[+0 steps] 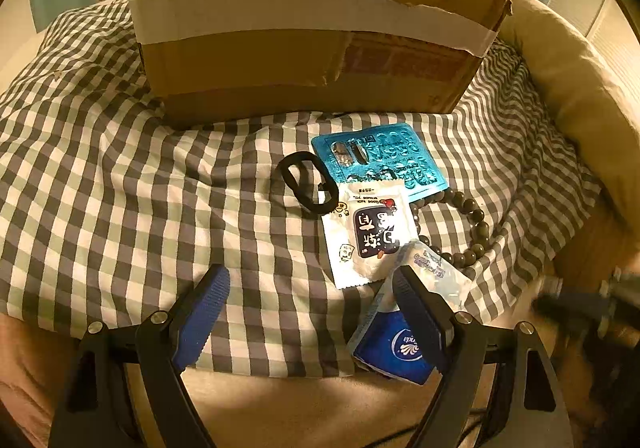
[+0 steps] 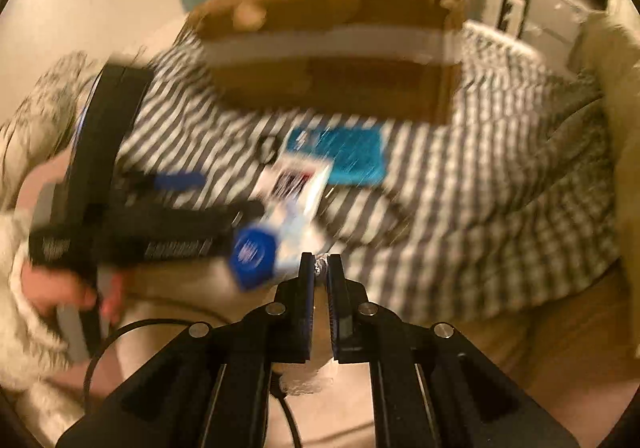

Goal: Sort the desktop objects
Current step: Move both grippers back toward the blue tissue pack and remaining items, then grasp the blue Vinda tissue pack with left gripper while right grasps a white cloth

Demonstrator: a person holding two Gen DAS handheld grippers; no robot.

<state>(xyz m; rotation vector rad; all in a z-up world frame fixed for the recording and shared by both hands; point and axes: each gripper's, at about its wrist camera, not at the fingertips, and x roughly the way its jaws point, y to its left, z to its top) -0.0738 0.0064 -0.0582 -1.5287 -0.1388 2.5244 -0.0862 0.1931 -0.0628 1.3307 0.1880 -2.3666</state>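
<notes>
A torn cardboard box [image 1: 304, 44] stands at the back of a grey checked cloth [image 1: 120, 176]. In front of it lie a blue pill blister [image 1: 384, 160], a black hair tie [image 1: 306, 184], a white snack sachet [image 1: 370, 234], a bead bracelet [image 1: 472, 232] and a blue-and-white tissue pack [image 1: 404, 332]. My left gripper [image 1: 310, 288] is open and empty over the cloth, its right finger over the tissue pack. My right gripper [image 2: 320, 264] is shut on a crinkled clear wrapper edge [image 2: 322, 262] next to the tissue pack [image 2: 260, 252]. The right wrist view is motion-blurred.
A cream cushion [image 1: 580, 88] rises at the right of the cloth. The other hand and the left gripper body [image 2: 120, 208] fill the left of the right wrist view. A black cable [image 2: 120, 340] loops below. The cloth's front edge drops onto a tan surface [image 1: 280, 400].
</notes>
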